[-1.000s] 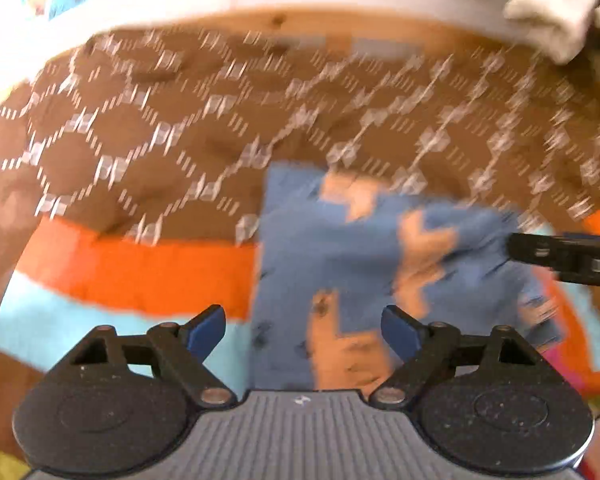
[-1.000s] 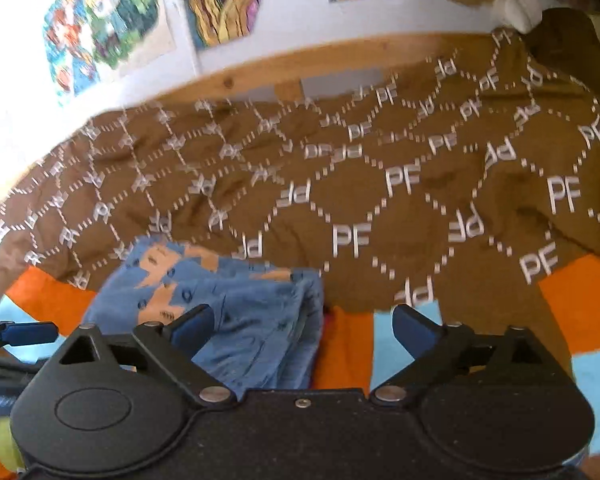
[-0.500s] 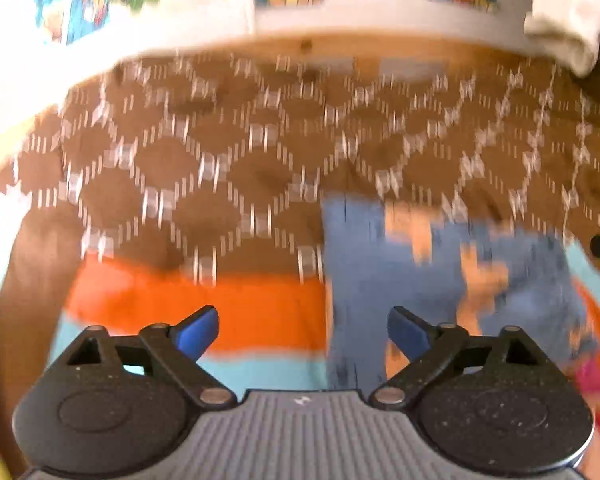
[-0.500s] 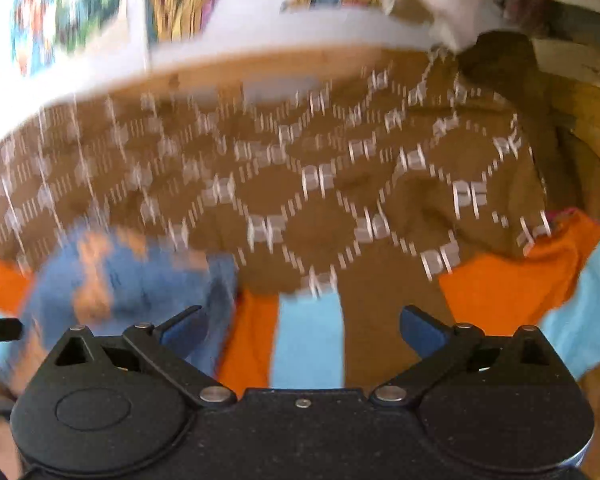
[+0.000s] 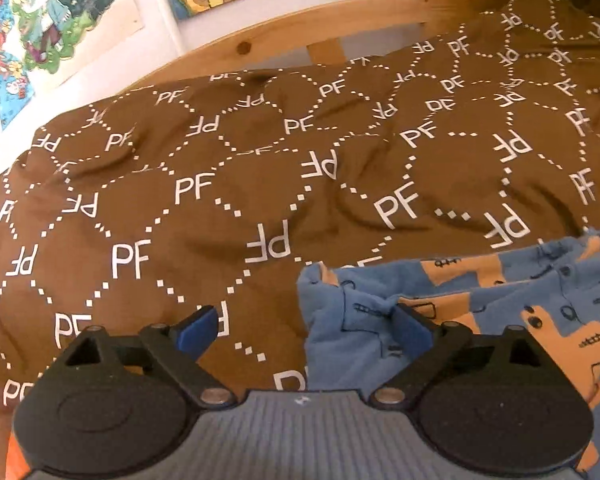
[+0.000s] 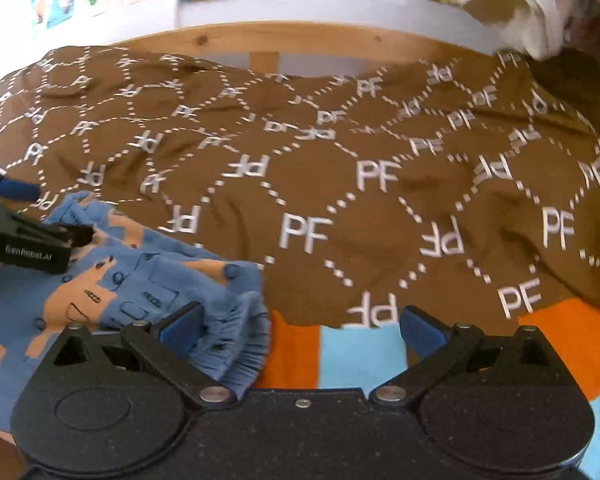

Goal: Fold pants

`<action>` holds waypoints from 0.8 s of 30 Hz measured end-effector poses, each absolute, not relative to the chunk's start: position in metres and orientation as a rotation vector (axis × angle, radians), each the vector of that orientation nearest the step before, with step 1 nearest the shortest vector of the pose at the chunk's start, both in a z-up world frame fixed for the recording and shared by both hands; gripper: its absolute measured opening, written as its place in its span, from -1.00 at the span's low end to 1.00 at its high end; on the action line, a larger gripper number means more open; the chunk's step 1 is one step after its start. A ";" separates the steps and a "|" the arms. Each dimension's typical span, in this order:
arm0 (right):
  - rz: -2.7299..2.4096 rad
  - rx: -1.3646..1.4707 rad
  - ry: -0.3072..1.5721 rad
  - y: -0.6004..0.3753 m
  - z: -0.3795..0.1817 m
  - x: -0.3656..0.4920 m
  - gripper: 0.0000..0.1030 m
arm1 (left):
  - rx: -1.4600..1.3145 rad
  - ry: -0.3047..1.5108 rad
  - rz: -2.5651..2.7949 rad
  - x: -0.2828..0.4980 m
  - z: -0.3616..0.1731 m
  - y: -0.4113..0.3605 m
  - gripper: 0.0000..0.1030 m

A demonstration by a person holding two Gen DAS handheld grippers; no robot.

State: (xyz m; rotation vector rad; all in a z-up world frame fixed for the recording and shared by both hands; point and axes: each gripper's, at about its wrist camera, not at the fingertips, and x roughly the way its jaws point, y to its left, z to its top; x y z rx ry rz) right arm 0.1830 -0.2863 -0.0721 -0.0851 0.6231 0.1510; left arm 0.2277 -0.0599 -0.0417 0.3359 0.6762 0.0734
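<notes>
The blue pants (image 5: 480,312) with orange animal shapes lie folded in a small bundle on the bed, at the lower right of the left wrist view and the lower left of the right wrist view (image 6: 132,280). My left gripper (image 5: 304,332) is open and empty; its right finger is over the bundle's left edge. My right gripper (image 6: 300,324) is open and empty; its left finger is over the bundle's gathered right end. The left gripper also shows in the right wrist view (image 6: 36,216), over the bundle's far left corner.
A brown blanket (image 5: 260,184) with white PF print covers the bed behind the pants. An orange and light blue sheet (image 6: 360,352) lies under the near edge. A wooden bed rail (image 6: 260,40) and a wall with posters stand behind. A white cloth (image 6: 520,12) lies at the far right.
Both grippers have swung and come lower and nearer to the folded pants. The left gripper has shifted left, so the bundle now sits to its right. Both stay open.
</notes>
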 end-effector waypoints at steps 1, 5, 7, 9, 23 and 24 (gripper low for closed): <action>0.148 -0.091 0.622 -0.289 -0.074 0.183 0.98 | 0.346 0.673 0.084 0.229 -0.042 -0.062 0.88; 0.154 -0.077 0.623 -0.297 -0.077 0.181 0.98 | 0.310 0.697 0.093 0.232 -0.041 -0.056 0.94; 0.163 -0.091 0.598 -0.296 -0.071 0.173 0.98 | 0.225 0.707 0.099 0.228 -0.032 -0.045 0.94; 0.173 -0.109 0.569 -0.292 -0.063 0.164 0.98 | 0.162 0.703 0.122 0.220 -0.021 -0.037 0.91; 0.329 -0.242 0.780 -0.275 -0.052 0.132 0.98 | 0.278 0.753 0.090 0.118 -0.038 -0.055 0.96; 0.335 -0.244 0.790 -0.277 -0.052 0.132 0.98 | 0.265 0.756 0.099 0.116 -0.037 -0.053 0.97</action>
